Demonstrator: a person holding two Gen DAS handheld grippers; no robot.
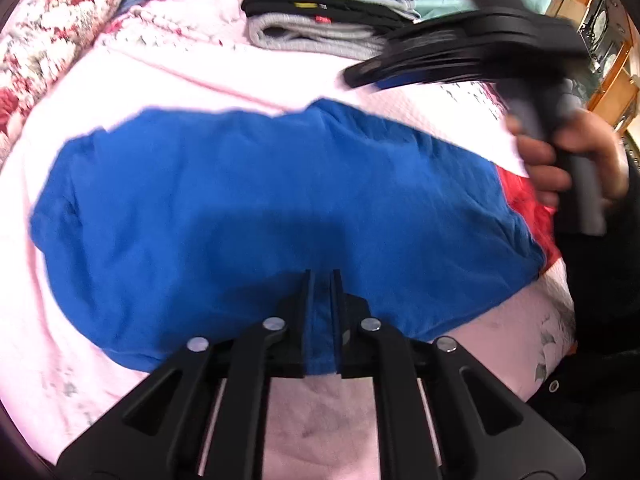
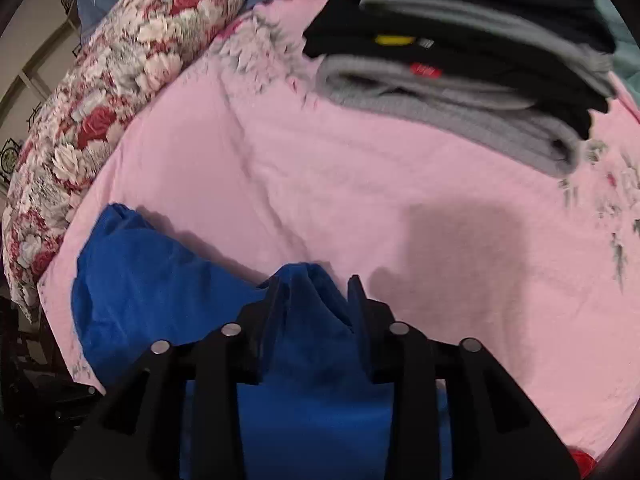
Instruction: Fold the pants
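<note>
the blue pants (image 1: 248, 200) lie spread across the pink bedspread (image 1: 224, 64), bunched into a wide, already doubled-over shape, with a strip of red fabric (image 1: 524, 196) showing at their right end. we hold them at two places. our left gripper (image 1: 321, 304) has its fingers nearly together on the near hem, a narrow pleat of blue cloth pinched between them. our right gripper (image 2: 313, 300) sits at the far edge; its fingers stand noticeably apart with a peak of blue cloth (image 2: 308, 320) rising between them, so we cannot tell whether they grip it firmly or only loosely. seen from the left wrist, that gripper is blurred, with our right hand (image 1: 576, 156) around its handle.

we judge the two holds on opposite edges are there to bring one edge across to the other without the cloth sagging or skewing, which suits the next fold.

the bed gives a soft, slightly wrinkled surface, so the fabric may drag and crease. at the head end a stack of folded clothes (image 2: 472, 64) in grey, black and navy sits well apart from the pants, likely where these will go. a floral pillow (image 2: 120, 92) lies along the left side, and wooden furniture (image 1: 612, 80) stands at the right edge of the room.
</note>
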